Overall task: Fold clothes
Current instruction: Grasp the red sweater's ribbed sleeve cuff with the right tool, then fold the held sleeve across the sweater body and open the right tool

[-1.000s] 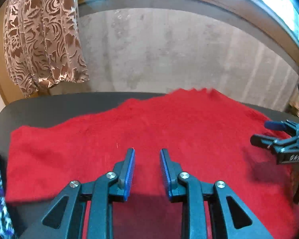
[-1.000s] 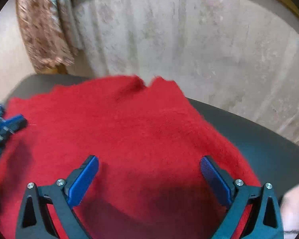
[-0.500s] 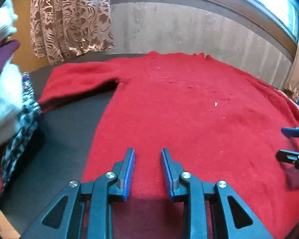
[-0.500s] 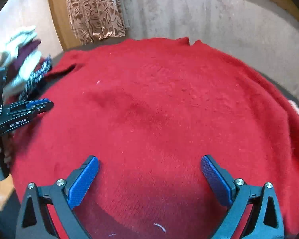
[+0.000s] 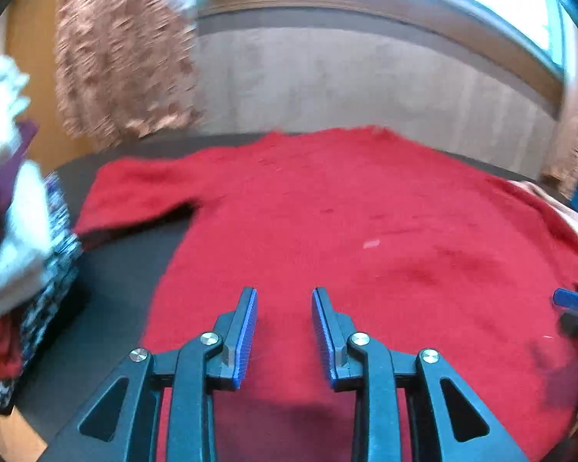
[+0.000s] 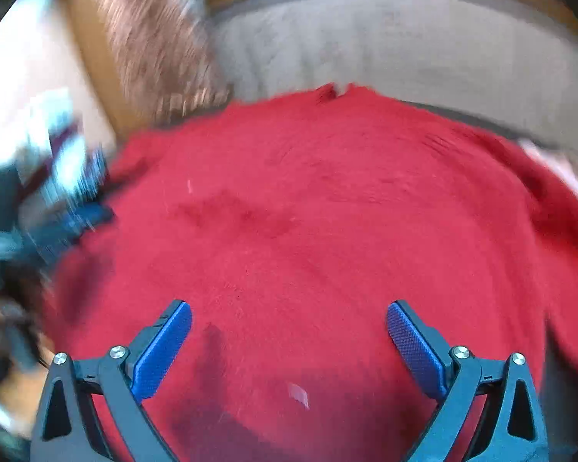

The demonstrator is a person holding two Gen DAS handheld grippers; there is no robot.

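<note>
A red fuzzy sweater (image 5: 346, 231) lies spread flat on a dark round table (image 5: 131, 254), its collar at the far edge and one sleeve (image 5: 135, 196) stretched to the left. It fills the right wrist view (image 6: 308, 231) too. My left gripper (image 5: 284, 331) hovers over the sweater's near hem, jaws partly open and empty. My right gripper (image 6: 289, 342) hovers over the hem further right, jaws wide open and empty. Its tip shows at the right edge of the left wrist view (image 5: 570, 304). The left gripper appears blurred at the left of the right wrist view (image 6: 50, 227).
A pile of other clothes (image 5: 15, 231), white, purple and black-and-white patterned, sits at the table's left edge. A patterned curtain (image 5: 123, 69) and a grey wall (image 5: 346, 84) stand behind the table. A pale garment (image 5: 558, 208) lies at the far right.
Both grippers have pulled back from the sweater's middle toward its near hem, and the views have tilted up a little. Jaw openings are unchanged. The sweater lies as before.
</note>
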